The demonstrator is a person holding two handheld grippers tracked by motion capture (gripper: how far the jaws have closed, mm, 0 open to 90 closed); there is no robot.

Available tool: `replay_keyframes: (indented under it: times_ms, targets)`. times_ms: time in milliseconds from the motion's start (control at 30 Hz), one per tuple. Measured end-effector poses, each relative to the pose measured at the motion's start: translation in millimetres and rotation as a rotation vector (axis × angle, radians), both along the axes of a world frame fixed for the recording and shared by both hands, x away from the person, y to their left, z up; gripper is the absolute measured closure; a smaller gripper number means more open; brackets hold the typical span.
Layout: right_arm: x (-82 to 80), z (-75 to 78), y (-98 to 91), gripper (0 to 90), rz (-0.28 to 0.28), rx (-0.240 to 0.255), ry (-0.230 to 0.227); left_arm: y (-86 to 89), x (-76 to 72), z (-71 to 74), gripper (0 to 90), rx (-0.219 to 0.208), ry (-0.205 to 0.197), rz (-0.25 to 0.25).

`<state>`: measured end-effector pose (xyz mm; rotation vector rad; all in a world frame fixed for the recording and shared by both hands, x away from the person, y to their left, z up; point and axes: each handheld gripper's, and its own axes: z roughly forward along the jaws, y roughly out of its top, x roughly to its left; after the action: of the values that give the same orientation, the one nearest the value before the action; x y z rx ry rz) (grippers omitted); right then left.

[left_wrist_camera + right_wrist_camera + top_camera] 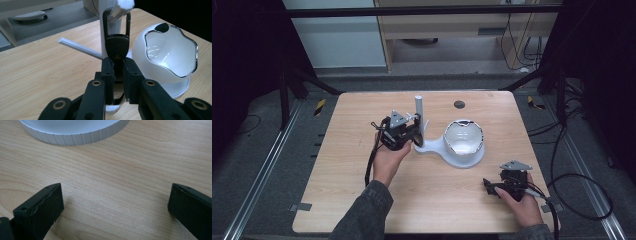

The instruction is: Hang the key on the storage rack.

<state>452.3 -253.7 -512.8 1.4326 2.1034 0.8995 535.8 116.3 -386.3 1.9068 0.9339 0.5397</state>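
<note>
Left claw (117,75) clamped narrow on a black key-fob-like tag (117,46), its loop hooked over the slanted peg of a white stand (110,30). Same claw (414,136) seen from above beside the stand's upright post (418,112), near table (362,165) centre. White bowl (463,137) on the stand's round base, just right. Right claw (115,205) spread wide, empty, low over bare table near the ribbed base rim (75,137).

No readable text, label, brand, number or sign on anything.
</note>
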Motion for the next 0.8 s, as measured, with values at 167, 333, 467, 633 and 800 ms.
replay_keyframes:
  times_ms: [167, 333, 467, 633, 800]
  targets:
    - [-0.1, -0.3, 0.1, 0.7, 0.0, -0.006, -0.004, 3.6, 1.2, 0.3, 76.3, -0.006, 0.002, -0.006]
    - [-0.2, 0.0, 0.5, 0.5, -0.001, 0.001, 0.001, 9.7, -1.6, 0.7, 62.1, -0.001, 0.003, 0.016]
    - [-0.1, 0.0, 0.5, 0.4, -0.001, 0.002, 0.001, 15.5, -5.8, 1.7, 47.3, 0.012, 0.012, 0.018]
    - [-0.1, 0.0, 0.6, 0.4, -0.002, 0.002, 0.001, 22.6, -10.7, 2.1, 30.5, 0.038, 0.036, -0.006]
    - [-0.3, 0.0, 0.8, 0.5, -0.004, 0.001, 0.001, 30.7, -17.5, 3.1, 17.3, 0.065, 0.051, -0.004]
